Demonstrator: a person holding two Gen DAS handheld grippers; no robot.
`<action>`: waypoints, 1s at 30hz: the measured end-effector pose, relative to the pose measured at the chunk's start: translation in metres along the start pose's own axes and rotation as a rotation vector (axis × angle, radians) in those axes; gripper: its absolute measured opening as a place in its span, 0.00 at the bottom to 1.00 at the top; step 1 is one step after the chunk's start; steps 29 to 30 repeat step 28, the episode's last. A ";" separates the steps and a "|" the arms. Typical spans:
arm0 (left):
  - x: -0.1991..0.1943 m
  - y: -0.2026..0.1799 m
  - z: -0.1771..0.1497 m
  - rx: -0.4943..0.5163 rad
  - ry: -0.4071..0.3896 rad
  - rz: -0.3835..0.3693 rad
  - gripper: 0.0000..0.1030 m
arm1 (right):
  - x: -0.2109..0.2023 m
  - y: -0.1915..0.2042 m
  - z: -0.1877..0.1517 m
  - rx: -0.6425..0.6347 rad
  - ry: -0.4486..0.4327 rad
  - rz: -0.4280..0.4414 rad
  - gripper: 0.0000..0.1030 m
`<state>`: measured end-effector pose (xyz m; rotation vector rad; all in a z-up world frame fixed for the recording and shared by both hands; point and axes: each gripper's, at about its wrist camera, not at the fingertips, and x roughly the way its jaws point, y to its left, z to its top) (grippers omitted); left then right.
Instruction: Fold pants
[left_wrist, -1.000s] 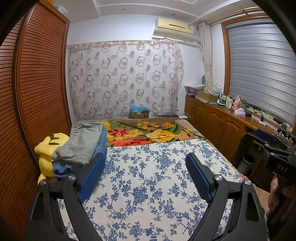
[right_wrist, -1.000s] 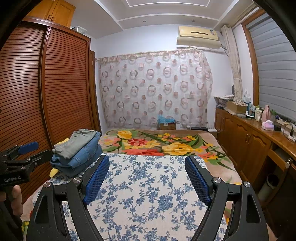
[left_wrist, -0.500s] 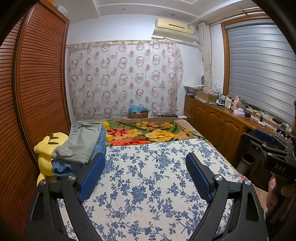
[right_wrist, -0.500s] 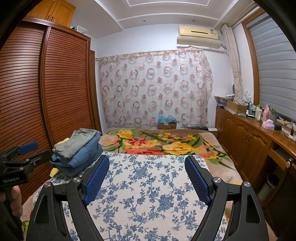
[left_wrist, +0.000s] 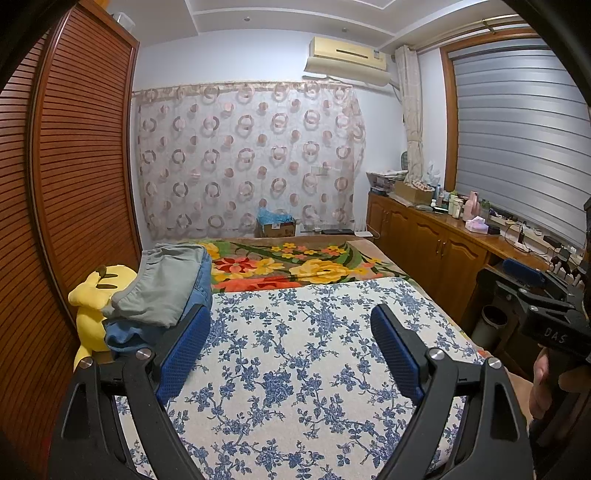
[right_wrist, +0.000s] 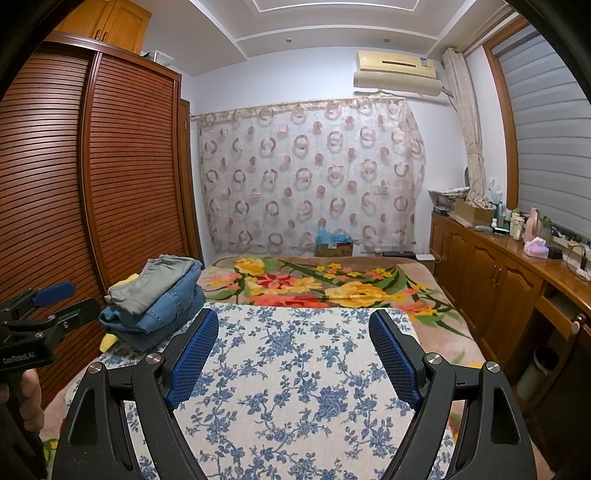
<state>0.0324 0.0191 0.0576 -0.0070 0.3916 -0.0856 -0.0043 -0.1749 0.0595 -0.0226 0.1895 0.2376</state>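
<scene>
Both grippers are hovering over the bed (left_wrist: 295, 369), which is wearing a white cloth with blue flowers in front and a bright flowered blanket (left_wrist: 295, 266) beyond it. The left gripper (left_wrist: 290, 339) is holding its jaws spread wide, with nothing between the blue pads but the printed cloth below. The right gripper (right_wrist: 293, 343) is doing the same, its jaws standing well apart and empty. The pants (right_wrist: 155, 295) are lying in a folded stack at the bed's left edge, grey pairs resting on top of blue denim ones, just past the left finger in each view and touching neither gripper. A yellow plush toy (left_wrist: 92, 299) is sitting against the stack on the wardrobe side. A hand (left_wrist: 546, 384) is gripping the right gripper's handle at the edge of the left view.
</scene>
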 end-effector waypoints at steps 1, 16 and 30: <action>0.000 0.001 0.000 0.000 0.000 0.000 0.86 | 0.000 0.000 0.000 0.001 0.000 0.000 0.83; 0.000 0.000 0.000 -0.001 0.000 -0.001 0.86 | 0.001 -0.002 -0.001 0.010 0.004 0.003 0.83; 0.000 0.000 0.000 -0.002 0.000 0.000 0.86 | 0.001 -0.003 -0.002 0.013 0.006 0.005 0.83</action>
